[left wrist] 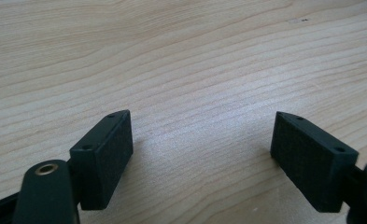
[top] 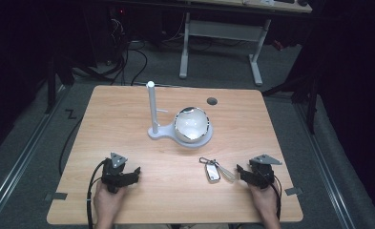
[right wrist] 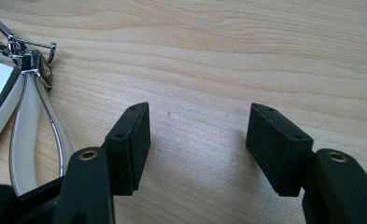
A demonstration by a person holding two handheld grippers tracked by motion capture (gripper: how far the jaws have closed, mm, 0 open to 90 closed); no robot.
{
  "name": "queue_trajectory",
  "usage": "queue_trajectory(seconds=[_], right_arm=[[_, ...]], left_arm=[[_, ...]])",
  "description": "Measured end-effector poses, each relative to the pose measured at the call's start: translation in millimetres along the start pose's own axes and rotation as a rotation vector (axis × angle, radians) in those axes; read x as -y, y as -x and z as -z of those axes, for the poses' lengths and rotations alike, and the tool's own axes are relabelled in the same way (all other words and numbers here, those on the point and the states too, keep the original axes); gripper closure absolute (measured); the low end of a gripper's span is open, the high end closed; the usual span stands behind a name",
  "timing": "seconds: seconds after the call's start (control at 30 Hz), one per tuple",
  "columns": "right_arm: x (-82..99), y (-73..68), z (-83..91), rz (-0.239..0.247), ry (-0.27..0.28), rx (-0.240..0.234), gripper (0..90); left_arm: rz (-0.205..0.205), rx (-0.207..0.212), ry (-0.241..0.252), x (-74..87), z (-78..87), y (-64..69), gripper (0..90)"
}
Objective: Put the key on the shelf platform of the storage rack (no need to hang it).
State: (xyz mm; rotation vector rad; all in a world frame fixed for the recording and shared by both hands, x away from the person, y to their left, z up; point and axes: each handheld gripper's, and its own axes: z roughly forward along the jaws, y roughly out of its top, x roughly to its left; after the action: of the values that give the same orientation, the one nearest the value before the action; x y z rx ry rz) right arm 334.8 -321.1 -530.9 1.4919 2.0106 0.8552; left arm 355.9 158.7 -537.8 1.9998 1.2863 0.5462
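Grippers (left wrist: 202,154) (right wrist: 197,144) agape nr keyring (top: 214,170)

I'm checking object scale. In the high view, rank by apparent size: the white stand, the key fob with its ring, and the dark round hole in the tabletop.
1. White stand, post, base and bowl together.
2. Key fob with its ring.
3. Dark round hole, clearly smallest.
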Motion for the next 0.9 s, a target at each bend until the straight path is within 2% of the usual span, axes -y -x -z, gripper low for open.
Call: queue_trajectory(seconds=[0.47, 0.53, 0.57, 0.7, 0.9], right_arm=[[0.6, -1.4, 1.7, -0.003, -0.005, -0.009, 40.9], [0.6, -1.4, 2.5, -0.015, -0.006, -0.023, 42.0], [0.5, -0.6, 3.6, -0.026, -0.007, -0.046, 43.4], [-0.2, -1.6, 7.1, -0.028, 0.002, -0.064, 45.8], [-6.6, -10.0, 14.7, -0.004, 0.020, -0.103, 49.9]], left_arm=[[0.000, 0.000, 0.000, 0.0, 0.0, 0.0, 21.3], [0.000, 0.000, 0.000, 0.0, 0.0, 0.0, 21.3], [0.000, 0.000, 0.000, 0.0, 0.0, 0.0, 21.3], [0.000, 0.000, 0.000, 0.0, 0.0, 0.0, 21.3], [0.000, 0.000, 0.000, 0.0, 0.0, 0.0, 21.3]])
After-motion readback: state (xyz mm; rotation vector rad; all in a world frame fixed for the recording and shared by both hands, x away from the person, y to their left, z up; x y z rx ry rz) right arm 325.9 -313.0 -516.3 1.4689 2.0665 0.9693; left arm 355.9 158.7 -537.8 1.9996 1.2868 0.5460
